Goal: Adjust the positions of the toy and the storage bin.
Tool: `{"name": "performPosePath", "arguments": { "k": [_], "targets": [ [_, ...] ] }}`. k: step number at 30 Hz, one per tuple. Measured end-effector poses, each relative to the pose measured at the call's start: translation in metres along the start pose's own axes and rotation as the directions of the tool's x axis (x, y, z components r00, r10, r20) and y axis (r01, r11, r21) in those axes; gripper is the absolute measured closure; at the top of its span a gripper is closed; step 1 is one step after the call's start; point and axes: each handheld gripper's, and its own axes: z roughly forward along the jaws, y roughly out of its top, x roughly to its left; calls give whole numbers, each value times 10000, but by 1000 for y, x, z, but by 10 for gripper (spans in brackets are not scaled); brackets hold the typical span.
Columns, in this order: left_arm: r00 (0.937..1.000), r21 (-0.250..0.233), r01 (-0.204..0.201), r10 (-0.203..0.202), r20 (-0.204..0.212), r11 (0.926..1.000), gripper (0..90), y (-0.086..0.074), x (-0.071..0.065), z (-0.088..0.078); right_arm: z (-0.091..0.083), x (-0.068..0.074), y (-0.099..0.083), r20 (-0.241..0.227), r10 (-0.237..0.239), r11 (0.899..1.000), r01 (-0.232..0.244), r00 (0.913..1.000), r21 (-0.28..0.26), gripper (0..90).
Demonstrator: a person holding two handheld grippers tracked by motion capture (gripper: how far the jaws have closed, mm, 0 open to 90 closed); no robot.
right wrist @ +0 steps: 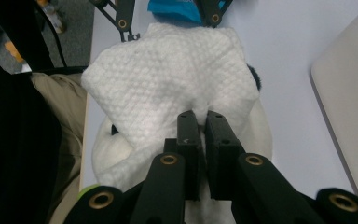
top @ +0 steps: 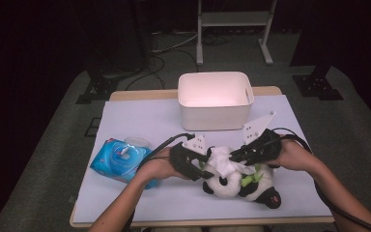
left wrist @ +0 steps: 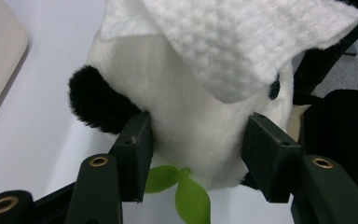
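A black-and-white panda plush (top: 232, 182) with a green leaf lies on the white table cover (top: 140, 116), near the front middle. My left gripper (top: 204, 166) comes in from the left, and its two pads press on either side of the panda's white head (left wrist: 191, 126). A white textured wipe (top: 224, 164) is draped over the top of the head (left wrist: 242, 42). My right gripper (top: 234, 157) reaches in from the right, and its jaws are pinched together on a fold of that wipe (right wrist: 168, 88).
A blue pack of wipes (top: 118, 159) lies at the left of the cover, with a clear round lid (top: 136, 141) just behind it. A white bin (top: 216, 113) stands at the back middle. Dark floor and a stand's legs lie beyond the table.
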Motion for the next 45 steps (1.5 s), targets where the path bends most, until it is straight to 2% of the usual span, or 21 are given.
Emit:
{"name": "performPosePath", "arguments": {
  "k": [4,7,10,13,19,25,29,31,33,38,45],
  "targets": [
    [9999,15,140,-140,22,9999,467,-5,1,0,0,-1,-13,29,266,9993,-266,9996,250,845],
    [9994,-40,332,-332,30,9994,462,-8,2,1,0,-3,-29,197,547,9960,-560,9983,695,845],
    [9993,-186,383,-382,58,9991,462,-7,3,1,-2,-3,-39,125,877,9952,-882,9961,431,844],
    [9997,32,240,-240,0,9997,462,-4,2,2,-2,-1,-38,237,775,9959,-785,9967,451,844],
    [9997,195,237,-236,-49,9995,464,0,3,3,-3,3,-30,297,465,9984,-474,9985,309,843],
    [9995,201,311,-310,-27,9993,464,7,4,3,-6,4,-23,166,308,9995,-307,9994,-50,843],
    [9998,359,171,-169,-60,9992,463,9,5,1,-8,7,-15,19,120,9997,-119,9999,-206,842],
    [9996,347,273,-272,-34,9990,463,8,5,1,-7,8,-15,15,140,9999,-140,9999,-61,842],
    [9994,311,343,-343,-27,9989,463,6,5,1,-5,8,-19,148,147,9994,-152,9998,317,842],
    [9992,439,401,-399,-59,9982,462,2,6,3,0,4,-29,-66,475,9985,-474,9988,258,842],
    [9992,478,401,-398,-71,9981,463,2,5,3,2,3,-29,-138,421,9988,-418,9990,253,842]
  ]
}}
